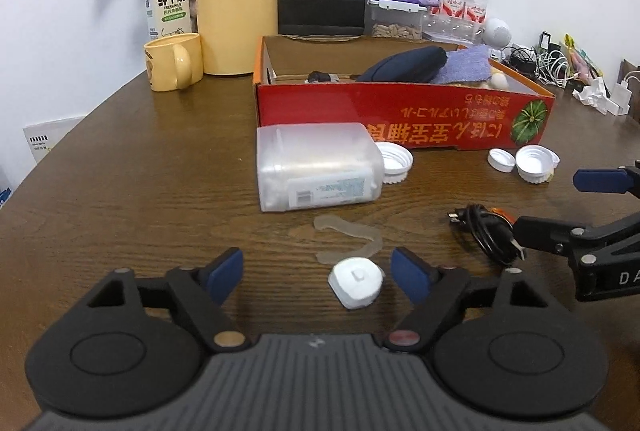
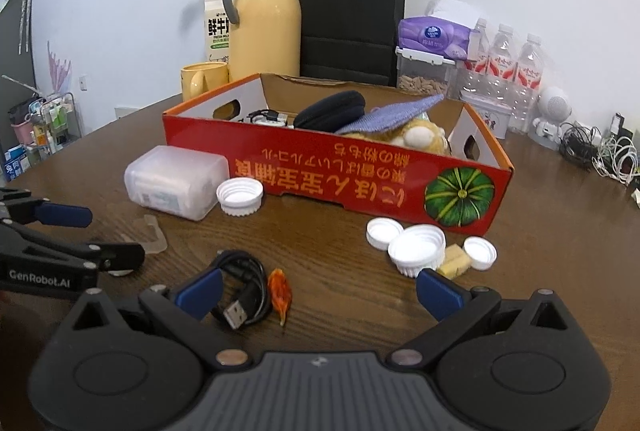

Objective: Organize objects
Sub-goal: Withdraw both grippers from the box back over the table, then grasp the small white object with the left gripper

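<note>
My left gripper [image 1: 318,273] stands open low over the brown table, with a small white rounded block [image 1: 355,283] between its blue pads, nearer the right one and untouched. My right gripper [image 2: 320,291] is open too; a coiled black USB cable [image 2: 244,287] lies just inside its left finger, with an orange scrap [image 2: 280,295] beside it. A red cardboard box [image 2: 320,171] behind holds a dark pouch, a purple cloth and a plush toy. In front of it lie a clear plastic container [image 1: 316,167] on its side, several white caps [image 2: 418,249] and a translucent curved strip [image 1: 348,239].
At the back stand a yellow thermos [image 1: 236,3], a yellow mug [image 1: 174,61], a milk carton [image 1: 166,1], a black paper bag [image 2: 348,19], tissues [image 2: 434,35] and water bottles [image 2: 504,59]. Tangled chargers and cables [image 2: 608,151] crowd the far right. A yellow piece [image 2: 454,261] lies by the caps.
</note>
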`<state>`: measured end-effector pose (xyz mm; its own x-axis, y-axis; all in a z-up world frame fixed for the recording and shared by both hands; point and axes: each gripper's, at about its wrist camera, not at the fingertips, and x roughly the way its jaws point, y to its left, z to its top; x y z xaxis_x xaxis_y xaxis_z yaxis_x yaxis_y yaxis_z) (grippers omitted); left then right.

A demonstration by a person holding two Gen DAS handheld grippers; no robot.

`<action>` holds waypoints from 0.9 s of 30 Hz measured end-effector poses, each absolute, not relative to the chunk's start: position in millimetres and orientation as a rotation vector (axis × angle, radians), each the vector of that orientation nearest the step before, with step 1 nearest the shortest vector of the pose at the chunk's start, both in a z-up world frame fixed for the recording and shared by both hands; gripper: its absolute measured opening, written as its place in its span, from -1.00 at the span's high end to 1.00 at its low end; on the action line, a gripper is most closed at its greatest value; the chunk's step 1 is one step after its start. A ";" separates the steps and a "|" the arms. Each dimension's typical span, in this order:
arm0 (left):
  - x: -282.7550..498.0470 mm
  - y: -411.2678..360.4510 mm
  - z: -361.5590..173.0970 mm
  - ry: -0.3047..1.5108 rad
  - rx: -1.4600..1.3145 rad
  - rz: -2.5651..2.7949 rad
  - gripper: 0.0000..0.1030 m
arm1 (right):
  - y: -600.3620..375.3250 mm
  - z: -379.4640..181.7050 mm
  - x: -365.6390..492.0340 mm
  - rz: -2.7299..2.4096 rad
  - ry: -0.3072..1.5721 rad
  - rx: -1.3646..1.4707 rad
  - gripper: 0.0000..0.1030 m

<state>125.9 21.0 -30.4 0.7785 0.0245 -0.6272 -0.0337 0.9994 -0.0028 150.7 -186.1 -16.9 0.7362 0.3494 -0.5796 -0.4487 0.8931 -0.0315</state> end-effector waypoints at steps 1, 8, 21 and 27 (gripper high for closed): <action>125.0 20.0 -31.1 0.678 -0.015 0.031 -0.60 | -187.0 -17.9 149.9 0.440 0.602 -0.171 -1.00; 121.6 16.2 -34.1 0.677 -0.024 0.043 -0.23 | -189.7 -22.1 147.2 0.431 0.609 -0.159 -1.00; 115.4 19.5 -32.0 0.650 -0.048 0.031 0.49 | -191.6 -26.2 145.7 0.431 0.616 -0.144 -1.00; 110.0 23.3 -27.9 0.633 -0.059 0.024 0.49 | -192.1 -26.8 145.1 0.431 0.613 -0.143 -1.00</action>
<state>110.0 23.3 -27.9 0.8060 0.0039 -0.5918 -0.0403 0.9980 -0.0482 145.1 -192.1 -26.8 0.7323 0.3488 -0.5848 -0.4321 0.9018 -0.0032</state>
